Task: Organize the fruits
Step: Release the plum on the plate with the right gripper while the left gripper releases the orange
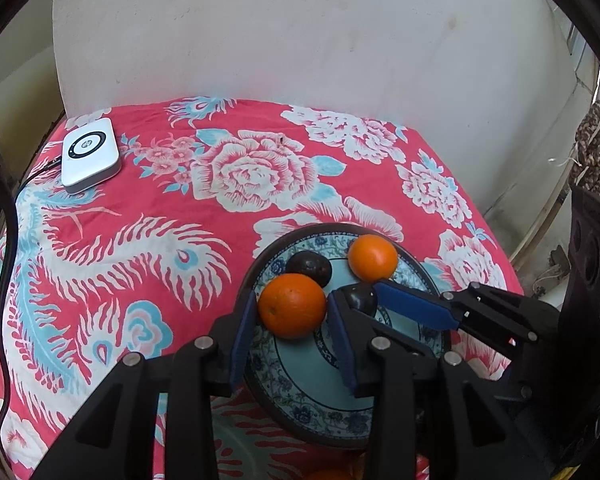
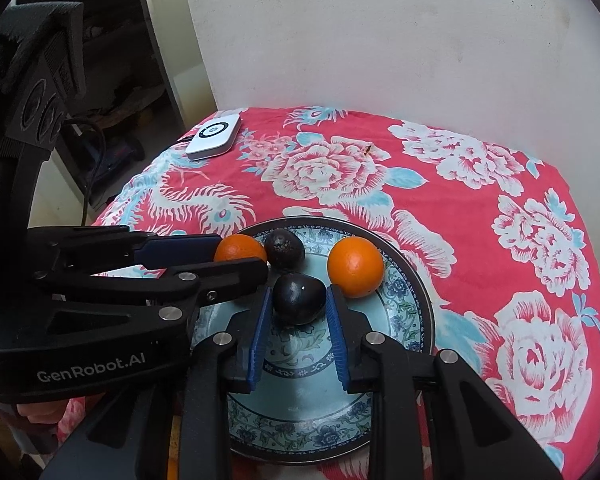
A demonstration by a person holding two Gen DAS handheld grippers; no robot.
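A blue patterned plate sits on the red floral cloth and holds two oranges and two dark avocados. My left gripper is shut on the near orange over the plate's left side. My right gripper is shut on a dark avocado above the plate's middle. The second orange lies at the plate's far right. The second avocado lies at the far rim.
A white router-like box with a black cable stands at the table's far left corner. A white wall runs behind the table. The cloth drops off at the right edge. Another orange shape peeks below the plate.
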